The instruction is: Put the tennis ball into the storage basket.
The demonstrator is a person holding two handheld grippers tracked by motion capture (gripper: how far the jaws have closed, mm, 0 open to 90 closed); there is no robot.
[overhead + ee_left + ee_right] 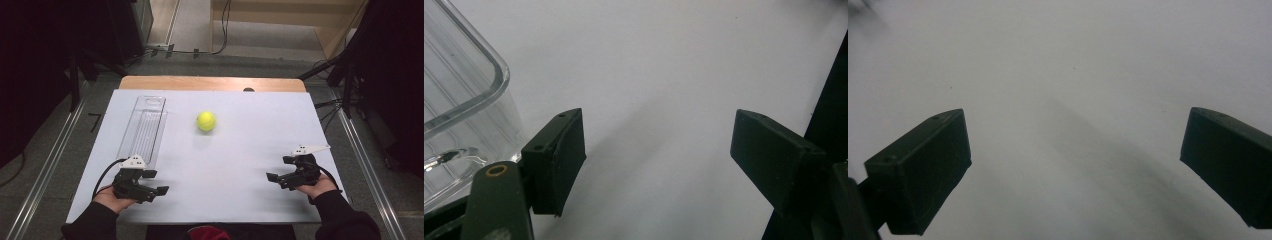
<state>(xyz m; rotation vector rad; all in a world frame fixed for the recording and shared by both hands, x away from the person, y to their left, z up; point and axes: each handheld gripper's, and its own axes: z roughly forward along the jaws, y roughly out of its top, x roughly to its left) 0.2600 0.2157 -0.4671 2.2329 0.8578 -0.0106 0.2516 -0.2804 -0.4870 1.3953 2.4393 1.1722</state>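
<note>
The table [210, 200] spreads white before me, and along its left side lies the long clear tray [142, 127], empty as far as I can tell, its ribbed floor bare and its near corner just beside my left gripper [656, 150]. The ball [206, 121] sits alone past the middle of the table, to the right of the tray and well apart from both my hands. My left gripper rests low at the near left edge with its jaws wide and nothing between them; my right gripper [1073, 160] rests at the near right edge, jaws just as wide and bare. I judge the work to be getting the ball into the tray, and nothing is begun. To do it well I should reach forward with one gripper, come down over the ball's top, centre it between the jaws, and close gently so it does not squirt away and roll off the table
</note>
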